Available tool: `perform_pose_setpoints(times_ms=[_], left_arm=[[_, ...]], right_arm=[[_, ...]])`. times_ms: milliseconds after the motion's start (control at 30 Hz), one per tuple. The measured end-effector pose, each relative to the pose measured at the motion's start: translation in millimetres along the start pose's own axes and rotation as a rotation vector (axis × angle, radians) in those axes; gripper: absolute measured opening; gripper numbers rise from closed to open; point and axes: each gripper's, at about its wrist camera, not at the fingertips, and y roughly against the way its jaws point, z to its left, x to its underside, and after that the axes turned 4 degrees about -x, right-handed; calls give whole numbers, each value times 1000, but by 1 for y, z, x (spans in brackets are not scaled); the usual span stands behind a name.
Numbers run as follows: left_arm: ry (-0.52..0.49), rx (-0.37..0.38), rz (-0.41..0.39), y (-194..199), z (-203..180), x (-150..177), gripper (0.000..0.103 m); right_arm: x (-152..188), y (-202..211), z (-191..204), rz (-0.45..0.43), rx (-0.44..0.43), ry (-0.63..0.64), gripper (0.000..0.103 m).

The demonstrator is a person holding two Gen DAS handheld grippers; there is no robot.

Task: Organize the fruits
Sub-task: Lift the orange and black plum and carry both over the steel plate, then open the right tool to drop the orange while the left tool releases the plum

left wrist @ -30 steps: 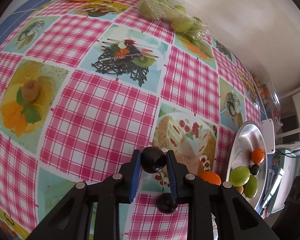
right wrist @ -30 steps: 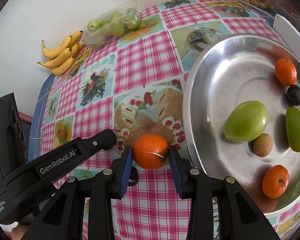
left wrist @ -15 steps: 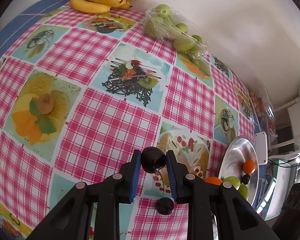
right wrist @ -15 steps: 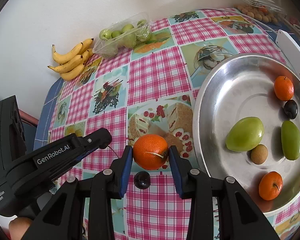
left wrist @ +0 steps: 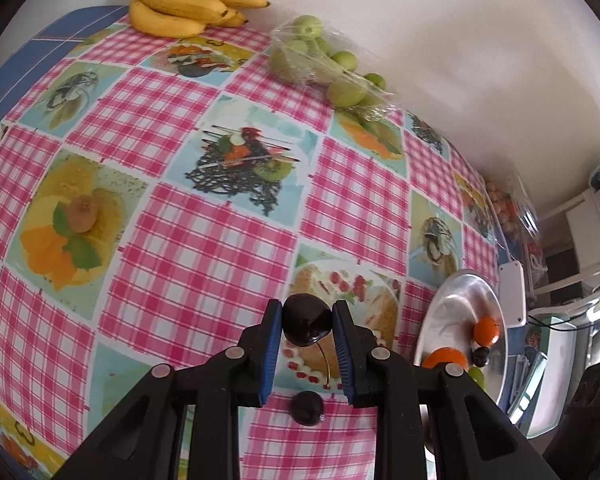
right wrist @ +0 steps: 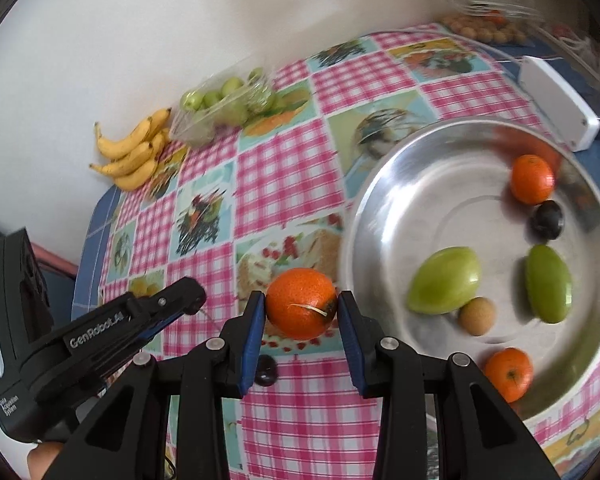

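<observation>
Your left gripper [left wrist: 306, 322] pinches a dark cherry [left wrist: 306, 320] between its blue pads, lifted above the checked tablecloth [left wrist: 204, 248], where a second dark cherry [left wrist: 307, 408] lies just below. Your right gripper [right wrist: 302, 310] clamps an orange [right wrist: 301, 309] just left of the steel tray [right wrist: 432, 184]. The tray holds two tangerines, two green fruits, a plum and a small brown fruit. Bananas [right wrist: 134, 152] and bagged green fruits [right wrist: 228, 100] sit by the wall.

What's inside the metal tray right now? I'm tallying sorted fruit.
In the metal tray: two tangerines, two green fruits, one dark cherry, one small brown fruit. Its near rim is hidden behind the right gripper.
</observation>
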Motion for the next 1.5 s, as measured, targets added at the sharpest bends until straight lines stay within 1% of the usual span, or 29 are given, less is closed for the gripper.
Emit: perform_pose_setpoints(times_ms=[167, 400, 533, 633, 833, 1033, 1500], left_arm=[[-62, 10, 11, -3, -25, 12, 27], [-200, 23, 32, -10, -78, 40, 27], [-271, 37, 43, -13, -104, 56, 27], [-302, 44, 57, -17, -117, 64, 27], [-338, 30, 67, -23, -127, 72, 27], [-331, 25, 88, -29, -124, 74, 27], [-338, 5, 96, -34, -124, 76, 27]], right_arm=[[-6, 17, -27, -39, 24, -63, 38], [-8, 37, -73, -69, 40, -165, 38], [-7, 44, -90, -85, 56, -203, 38], [-6, 49, -100, -92, 71, -217, 38], [-4, 49, -107, -80, 76, -228, 38], [-2, 41, -106, -52, 101, -219, 39], [1, 33, -110, -24, 111, -240, 39]])
